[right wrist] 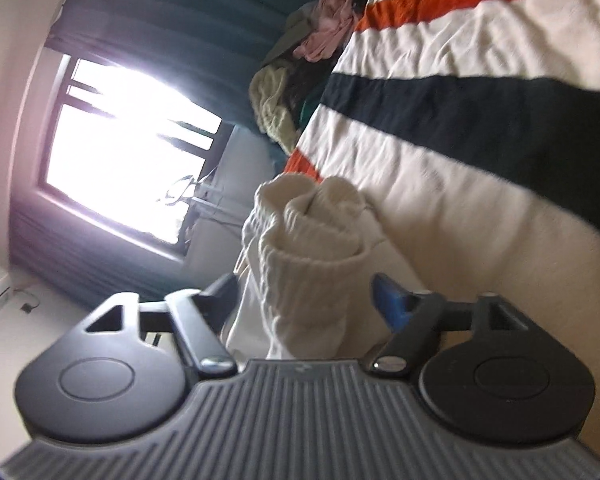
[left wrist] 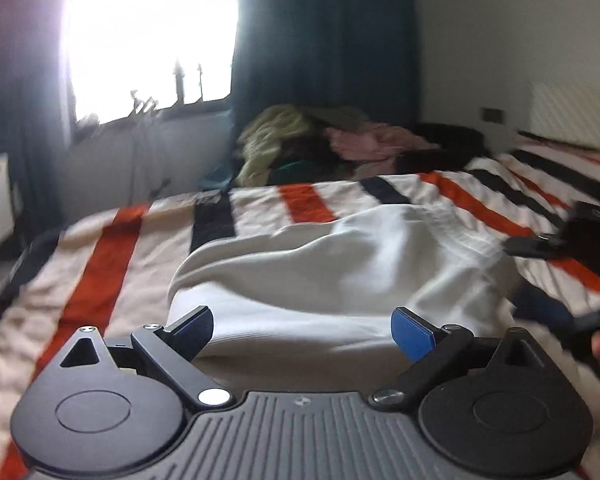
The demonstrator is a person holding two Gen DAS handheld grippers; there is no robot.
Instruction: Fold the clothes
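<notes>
A white ribbed garment [left wrist: 340,272] lies bunched on the striped bedspread [left wrist: 100,264]. My left gripper [left wrist: 302,330] is open, its blue-padded fingers on either side of the garment's near hem, with the cloth between them. In the right wrist view, which is rolled sideways, the same white garment [right wrist: 308,248] has a ribbed cuff or hem standing between the wide-apart fingers of my right gripper [right wrist: 304,300]. The jaws do not pinch it. The right gripper also shows at the right edge of the left wrist view [left wrist: 580,232].
A heap of unfolded clothes, yellow-green, pink and dark [left wrist: 320,144], lies at the far end of the bed below teal curtains [left wrist: 324,40]. A bright window [left wrist: 148,36] is at the left. A white wall and headboard lie to the right. The bedspread [right wrist: 480,80] has orange and black stripes.
</notes>
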